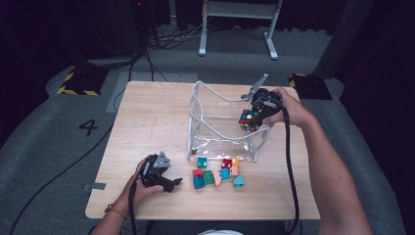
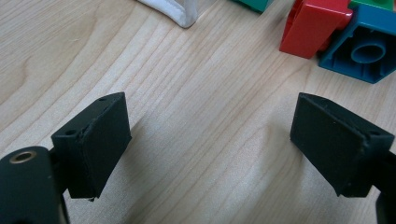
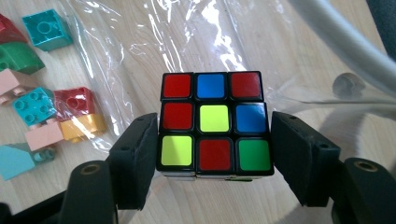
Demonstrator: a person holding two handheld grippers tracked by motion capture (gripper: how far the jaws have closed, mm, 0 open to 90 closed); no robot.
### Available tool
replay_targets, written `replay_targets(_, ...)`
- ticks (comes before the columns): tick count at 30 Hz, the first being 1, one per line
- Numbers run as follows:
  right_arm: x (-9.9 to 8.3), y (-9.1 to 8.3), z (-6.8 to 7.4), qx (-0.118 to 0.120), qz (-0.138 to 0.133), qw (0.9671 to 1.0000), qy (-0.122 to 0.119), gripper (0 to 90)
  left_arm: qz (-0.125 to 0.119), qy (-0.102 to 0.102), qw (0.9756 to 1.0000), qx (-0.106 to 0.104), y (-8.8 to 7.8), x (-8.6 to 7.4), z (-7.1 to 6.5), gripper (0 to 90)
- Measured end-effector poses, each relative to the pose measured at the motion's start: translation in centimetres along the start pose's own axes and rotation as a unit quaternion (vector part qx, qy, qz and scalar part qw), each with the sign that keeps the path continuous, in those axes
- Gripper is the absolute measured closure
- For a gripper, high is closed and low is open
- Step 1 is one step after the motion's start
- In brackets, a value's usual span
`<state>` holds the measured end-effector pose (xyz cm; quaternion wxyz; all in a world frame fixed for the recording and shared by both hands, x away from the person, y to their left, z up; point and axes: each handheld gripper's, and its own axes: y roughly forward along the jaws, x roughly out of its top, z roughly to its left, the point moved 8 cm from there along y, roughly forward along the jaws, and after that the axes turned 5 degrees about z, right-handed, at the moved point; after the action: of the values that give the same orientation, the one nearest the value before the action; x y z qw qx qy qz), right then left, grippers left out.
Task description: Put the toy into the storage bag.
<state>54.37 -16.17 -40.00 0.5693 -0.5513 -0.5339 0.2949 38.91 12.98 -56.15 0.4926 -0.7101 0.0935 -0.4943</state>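
A scrambled puzzle cube (image 1: pixel 248 119) (image 3: pixel 215 119) sits between the jaws of my right gripper (image 1: pixel 254 121) (image 3: pixel 215 128), which is shut on its two sides. The cube hangs at the right end of a clear plastic bag (image 1: pixel 220 122) with white trim. Through the bag's film (image 3: pixel 140 46) the wooden table shows below. My left gripper (image 1: pixel 175 184) (image 2: pixel 210 121) rests low over bare wood near the front left, jaws wide open with nothing between them. A cluster of toy bricks (image 1: pixel 218 174) lies in front of the bag, to the right of the left gripper.
In the left gripper view, a red brick (image 2: pixel 313 25) and a teal brick (image 2: pixel 364 49) lie just beyond the jaws, beside the bag's white corner (image 2: pixel 180 11). Teal (image 3: pixel 46 28), red (image 3: pixel 74 100) and pink (image 3: pixel 44 135) bricks show beyond the film. The bag's white rim (image 3: pixel 336 37) curves past the cube.
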Motion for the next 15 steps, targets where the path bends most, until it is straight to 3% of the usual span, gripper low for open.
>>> replay_targets(3, 0.3, 0.1, 0.3, 0.0, -0.01, 0.9999, -0.004, 34.0, 0.0, -0.001, 1.0, 0.0, 0.0, 0.0, 0.0, 12.3)
replay_targets(4, 0.3, -0.3, 0.8, 0.013, -0.018, 0.9997, 0.007, 34.3, -0.001, -0.001, 1.0, 0.0, 0.0, 0.0, 0.0, 12.3)
replay_targets(5, 0.5, -0.5, 0.6, 0.009, -0.033, 0.9994, -0.007, 34.6, -0.001, -0.001, 1.0, 0.0, 0.0, 0.0, 0.0, 12.3)
replay_targets(6, 0.3, -0.8, 0.9, 0.014, -0.033, 0.9994, 0.006, 36.6, -0.001, 0.0, 1.0, 0.0, 0.0, 0.0, 0.0, 12.2)
replay_targets(11, 0.0, -1.2, 0.8, 0.005, -0.045, 0.9989, 0.014, 36.9, 0.0, 0.0, 1.0, 0.0, 0.0, 0.0, 0.0, 12.2)
replay_targets(13, 0.0, -1.6, 0.8, 0.006, -0.081, 0.9965, 0.015, 36.6, 0.0, 0.0, 1.0, 0.0, 0.0, 0.0, 0.0, 12.2)
replay_targets(15, 0.0, -1.7, 0.8, 0.003, -0.088, 0.996, 0.017, 36.3, 0.0, 0.0, 1.0, 0.0, 0.0, 0.0, 0.0, 12.2)
